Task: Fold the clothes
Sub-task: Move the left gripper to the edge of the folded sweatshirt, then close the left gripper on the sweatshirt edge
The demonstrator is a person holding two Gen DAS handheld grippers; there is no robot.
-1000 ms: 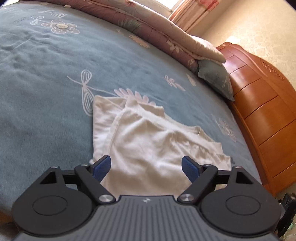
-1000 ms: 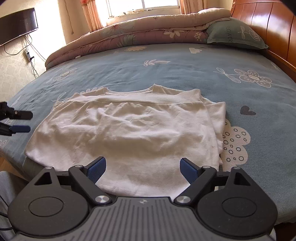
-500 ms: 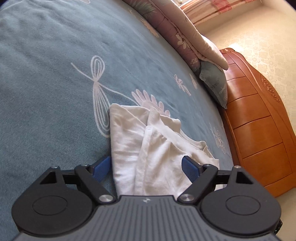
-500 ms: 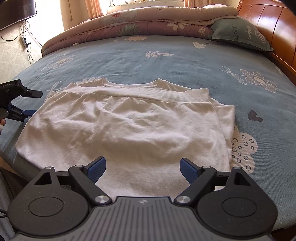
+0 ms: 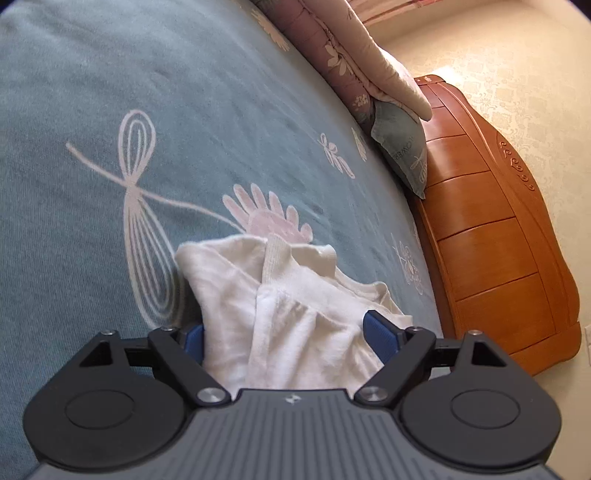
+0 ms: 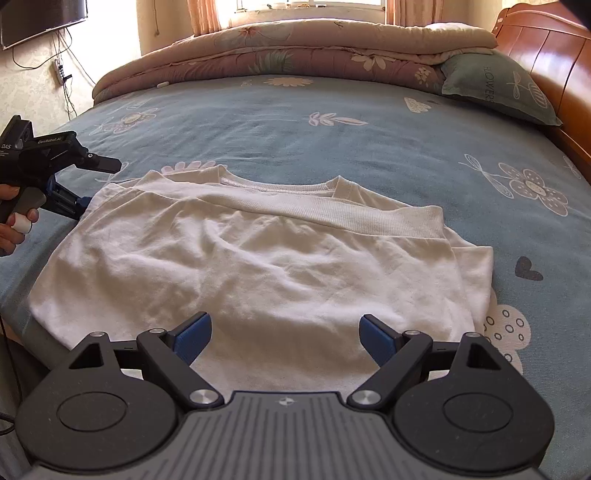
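White shirt (image 6: 258,266) folded on bed (image 6: 332,140) | left gripper (image 5: 284,339) spread, straddling shirt edge | right gripper (image 6: 284,332) spread, over hem

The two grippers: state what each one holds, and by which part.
Nothing is held. The left gripper stands open around the white shirt's side edge; the right gripper is open over its hem.

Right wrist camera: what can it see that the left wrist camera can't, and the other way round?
Only the right wrist view shows the dark wall-mounted screen, the sunlit window, and the left gripper in a hand. Only the left wrist view shows the whole side of the orange wooden headboard. Both show the white folded sweatshirt, the blue flowered bedsheet, the pink rolled quilt and the grey-green pillow.
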